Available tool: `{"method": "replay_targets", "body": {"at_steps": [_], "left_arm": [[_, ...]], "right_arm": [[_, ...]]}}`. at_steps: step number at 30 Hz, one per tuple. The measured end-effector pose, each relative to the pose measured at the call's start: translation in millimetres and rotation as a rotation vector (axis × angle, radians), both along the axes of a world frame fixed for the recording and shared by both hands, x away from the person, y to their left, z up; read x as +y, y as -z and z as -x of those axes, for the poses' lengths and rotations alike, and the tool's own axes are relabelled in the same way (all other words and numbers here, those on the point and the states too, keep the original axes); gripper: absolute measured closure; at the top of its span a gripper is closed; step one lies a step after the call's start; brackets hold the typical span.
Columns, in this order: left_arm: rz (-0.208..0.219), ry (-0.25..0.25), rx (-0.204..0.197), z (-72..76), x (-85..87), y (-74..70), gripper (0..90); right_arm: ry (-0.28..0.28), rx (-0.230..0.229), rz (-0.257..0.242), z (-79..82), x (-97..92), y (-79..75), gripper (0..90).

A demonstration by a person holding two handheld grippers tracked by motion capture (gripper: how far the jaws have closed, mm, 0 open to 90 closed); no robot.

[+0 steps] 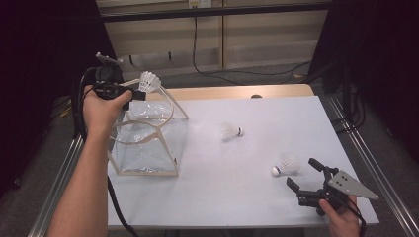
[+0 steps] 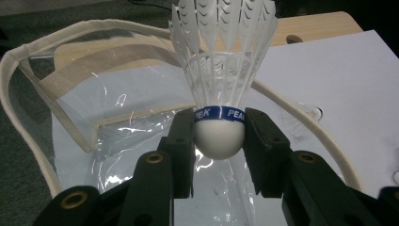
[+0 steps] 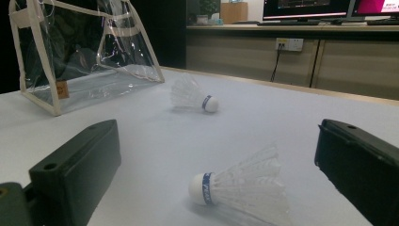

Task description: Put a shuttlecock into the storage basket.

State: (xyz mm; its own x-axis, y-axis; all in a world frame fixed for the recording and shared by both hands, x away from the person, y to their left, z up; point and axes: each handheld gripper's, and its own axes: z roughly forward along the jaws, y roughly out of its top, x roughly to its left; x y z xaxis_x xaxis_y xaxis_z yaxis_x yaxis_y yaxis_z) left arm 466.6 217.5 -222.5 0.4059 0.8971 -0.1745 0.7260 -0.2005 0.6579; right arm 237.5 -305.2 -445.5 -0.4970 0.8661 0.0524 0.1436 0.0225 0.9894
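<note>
At the left edge of the white-topped table point(image 1: 257, 197) stands a clear plastic tote bag with cream fabric trim and handles point(image 1: 148, 143), its mouth open upward. Just above its far rim the left gripper point(image 1: 134, 94) pinches a white feathered shuttlecock with a blue band round its cork point(image 1: 149, 81); in the left gripper view the two black jaws press on either side of the rounded cork point(image 2: 219, 139), feathers pointing away, with the bag's opening point(image 2: 122, 136) lying below and beyond. The step in hand looks like dropping this shuttlecock into the bag: the next move calls for bringing the cork squarely over the opening, clear of the looped handle point(image 2: 301, 120) beside it, and then spreading the jaws

Toward the middle of the table a second white shuttlecock point(image 1: 230, 132) lies on its side, well apart from the bag. Nearer the front right corner a third shuttlecock point(image 1: 285, 165) lies on its side too, just ahead of the right gripper point(image 1: 303, 174), whose jaws stand spread wide with nothing between the pads; in the right gripper view it point(image 3: 242, 190) rests between and a little beyond them, cork toward the left jaw. That one seems next in line, needing a short reach forward and a close on the cork
</note>
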Motion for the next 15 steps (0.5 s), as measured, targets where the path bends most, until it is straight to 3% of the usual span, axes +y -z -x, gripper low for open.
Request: {"method": "replay_targets", "body": {"at_steps": [15], "left_arm": [[-0.01,-0.017,0.008,-1.0,3.5,5.5,65.4]], "right_arm": [[0.0,0.0,0.0,0.1,0.1,-0.1,0.7]]}}
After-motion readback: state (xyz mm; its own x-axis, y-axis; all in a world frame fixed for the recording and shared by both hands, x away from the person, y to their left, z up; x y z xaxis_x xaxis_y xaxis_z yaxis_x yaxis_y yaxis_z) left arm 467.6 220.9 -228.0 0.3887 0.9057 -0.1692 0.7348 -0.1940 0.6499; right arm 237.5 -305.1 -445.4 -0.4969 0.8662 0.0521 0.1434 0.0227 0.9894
